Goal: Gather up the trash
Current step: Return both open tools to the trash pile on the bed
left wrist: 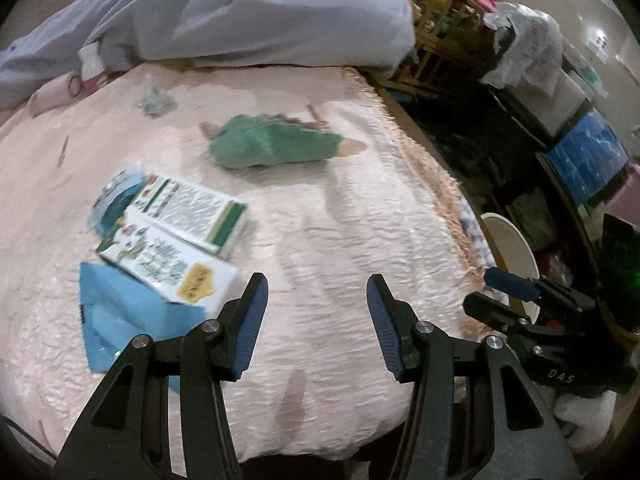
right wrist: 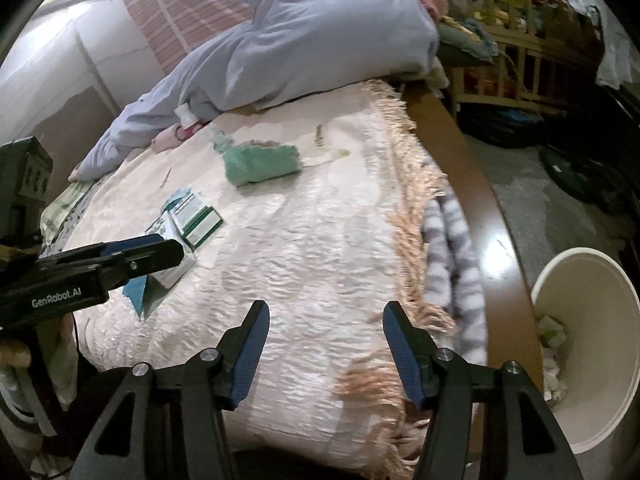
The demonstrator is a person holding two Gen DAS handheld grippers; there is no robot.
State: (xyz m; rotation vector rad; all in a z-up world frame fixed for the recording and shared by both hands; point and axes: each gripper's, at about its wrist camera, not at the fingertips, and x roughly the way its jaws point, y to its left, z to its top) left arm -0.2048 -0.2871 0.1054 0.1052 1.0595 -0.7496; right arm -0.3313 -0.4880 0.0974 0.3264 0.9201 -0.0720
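Jaws of left gripper [left wrist: 317, 322] and right gripper [right wrist: 324, 350] spread above bedspread [left wrist: 320, 220], nothing held.

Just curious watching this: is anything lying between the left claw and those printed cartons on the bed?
Nothing visible blocks it. The left gripper is open and empty above bare bedspread. The cartons lie ahead to its left, resting partly on a blue paper, with only flat cover in between.
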